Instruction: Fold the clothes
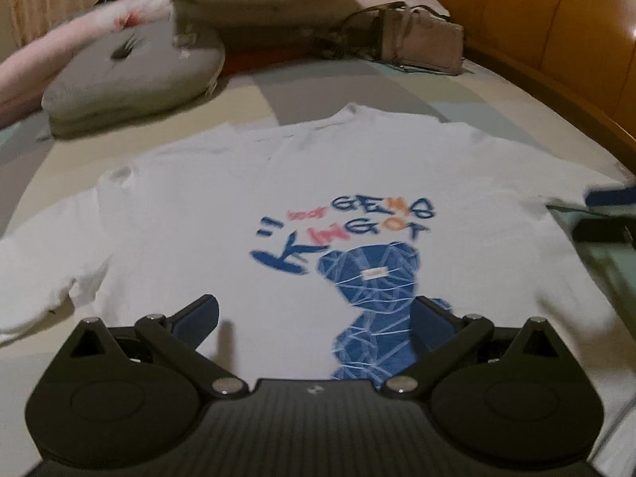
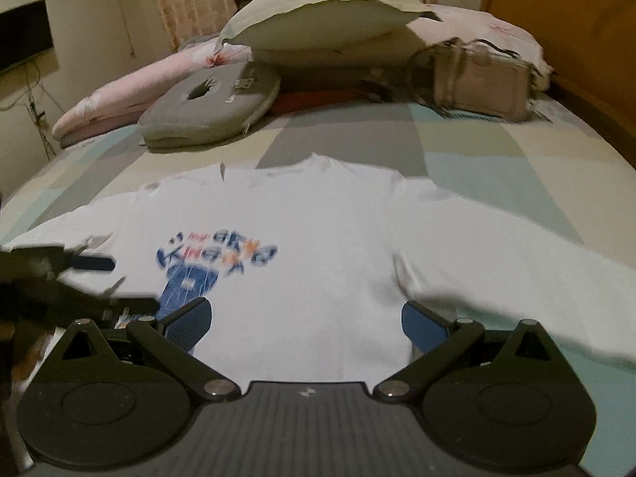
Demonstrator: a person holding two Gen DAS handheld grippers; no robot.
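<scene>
A white shirt (image 1: 278,198) lies flat on the bed (image 1: 278,79), print side up, with its neck pointing to 12 o'clock, away from you. You can see blue and orange letters on it and a blue bear (image 1: 369,310) under them.

Your left claw (image 1: 316,324) is wide open. Its two blue pads (image 1: 198,320) hang over the lower part of the shirt, and nothing is between them. From this claw, the bear sits at about 1 o'clock — very near the right pad.

Your right claw (image 2: 304,324) is wide open too. It hangs over the plain white part of the shirt, to the right of the print. From here the letters are at 10 o'clock. One long sleeve (image 2: 516,254) runs out toward 3 o'clock. You can see the other claw poking in at 9 o'clock (it looks dark and blurry).

Farther up the bed, at 11 o'clock, there is a grey cushion (image 2: 210,107) with a hole in it. A big pale pillow (image 2: 318,12) leans up behind it at 12 o'clock. A pink blanket (image 2: 119,95) lies to the left of the cushion. A small beige bag (image 2: 481,75) stands at 1 o'clock, well apart from the shirt.

The bed sheet has big squares of grey, cream and light blue — the shirt covers some of them.
</scene>
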